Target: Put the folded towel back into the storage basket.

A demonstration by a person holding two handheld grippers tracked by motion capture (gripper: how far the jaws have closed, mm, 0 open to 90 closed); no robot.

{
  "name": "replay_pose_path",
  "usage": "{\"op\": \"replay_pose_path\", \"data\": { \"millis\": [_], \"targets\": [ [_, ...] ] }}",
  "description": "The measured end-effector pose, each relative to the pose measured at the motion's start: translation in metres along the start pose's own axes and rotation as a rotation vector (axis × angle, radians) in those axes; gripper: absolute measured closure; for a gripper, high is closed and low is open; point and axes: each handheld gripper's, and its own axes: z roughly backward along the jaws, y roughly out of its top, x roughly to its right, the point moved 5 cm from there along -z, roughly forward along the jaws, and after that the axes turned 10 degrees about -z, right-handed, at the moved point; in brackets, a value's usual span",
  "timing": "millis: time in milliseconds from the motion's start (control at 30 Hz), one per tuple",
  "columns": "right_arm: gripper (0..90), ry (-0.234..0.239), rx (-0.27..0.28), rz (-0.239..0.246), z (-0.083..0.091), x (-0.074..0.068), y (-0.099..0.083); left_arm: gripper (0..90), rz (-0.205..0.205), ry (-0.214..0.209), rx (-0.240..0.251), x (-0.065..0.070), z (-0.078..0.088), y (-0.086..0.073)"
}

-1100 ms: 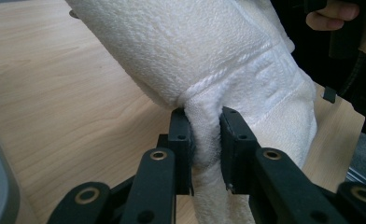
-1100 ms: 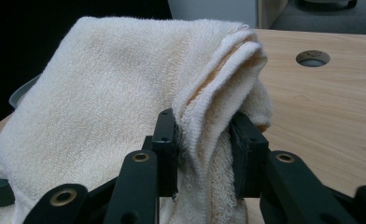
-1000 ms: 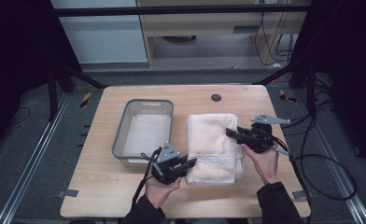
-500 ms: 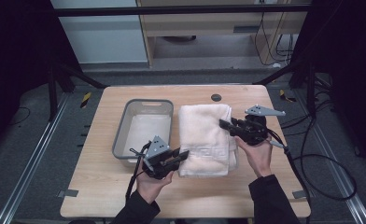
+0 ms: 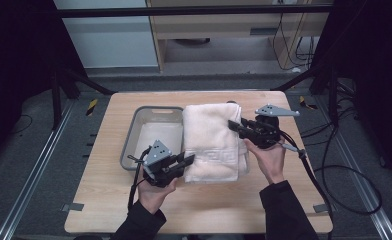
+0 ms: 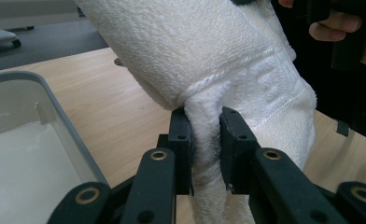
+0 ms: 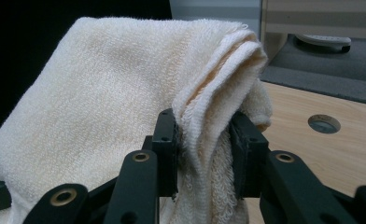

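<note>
A folded white towel [image 5: 211, 142] lies lengthwise down the middle of the wooden table [image 5: 284, 210], and everything else is placed here by it. The left gripper [image 5: 186, 162] is clamped on the towel's near left corner; in the left gripper view its two black jaws pinch a bunched fold of the towel [image 6: 204, 140], which stretches up and away from them above the tabletop. The right gripper [image 5: 232, 125] is clamped on the towel's far right edge; in the right gripper view the jaws squeeze several stacked layers of the towel [image 7: 209, 121] just below its hemmed corner.

Just left of the towel sits a grey tray [image 5: 132, 145], its right rim touching or slightly under the towel's left edge; which one cannot be told. Right of the towel the table is bare wood out to its edge, and the near side of the towel has a wide bare strip too. Beyond the towel's far end a small round hole [image 7: 324, 123] sits in the tabletop, near the table's far edge.
</note>
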Motion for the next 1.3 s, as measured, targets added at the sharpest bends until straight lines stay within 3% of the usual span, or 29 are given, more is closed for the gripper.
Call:
{"op": "replay_pose_path", "data": {
  "millis": [1300],
  "targets": [
    [67.3, 0.033, 0.014, 0.060, -0.044, -0.052, 0.043, 75.8, 0.052, 0.085, 0.076, -0.051, 0.045, 0.011]
  ]
}}
